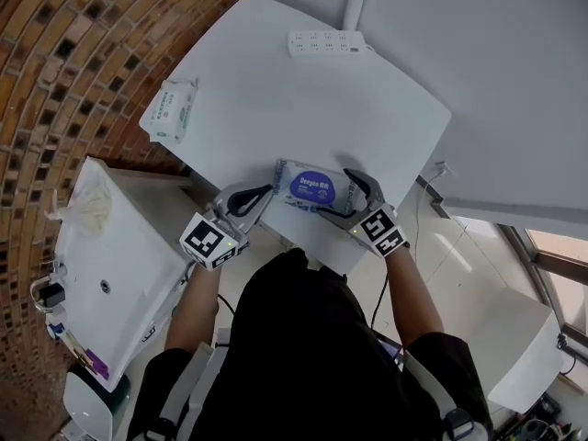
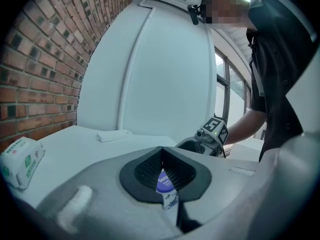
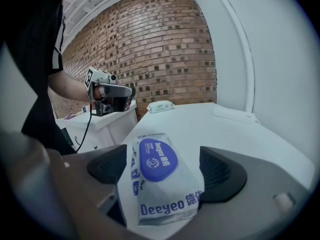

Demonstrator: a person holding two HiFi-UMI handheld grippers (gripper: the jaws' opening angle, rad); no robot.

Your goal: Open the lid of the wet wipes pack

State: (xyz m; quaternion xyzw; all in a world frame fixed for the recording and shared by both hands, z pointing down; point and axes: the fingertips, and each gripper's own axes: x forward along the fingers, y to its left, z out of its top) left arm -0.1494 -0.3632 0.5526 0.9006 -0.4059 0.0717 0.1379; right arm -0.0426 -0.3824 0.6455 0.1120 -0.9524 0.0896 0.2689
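The wet wipes pack [image 1: 315, 187] lies near the front edge of the white table [image 1: 276, 99], its blue oval lid [image 1: 312, 186] facing up and closed. My left gripper [image 1: 266, 194] is at the pack's left end; in the left gripper view its jaws [image 2: 162, 171] are shut on the thin end seam of the pack [image 2: 167, 189]. My right gripper [image 1: 354, 186] is at the pack's right end. In the right gripper view its jaws [image 3: 162, 171] stand wide open with the pack [image 3: 160, 184] and its lid [image 3: 157, 159] lying between them.
A second, green-printed wipes pack [image 1: 171, 110] sits at the table's far left corner. A white power strip [image 1: 326, 42] lies at the back edge. A white cabinet [image 1: 119, 274] stands left of the table, by the brick wall [image 1: 83, 44].
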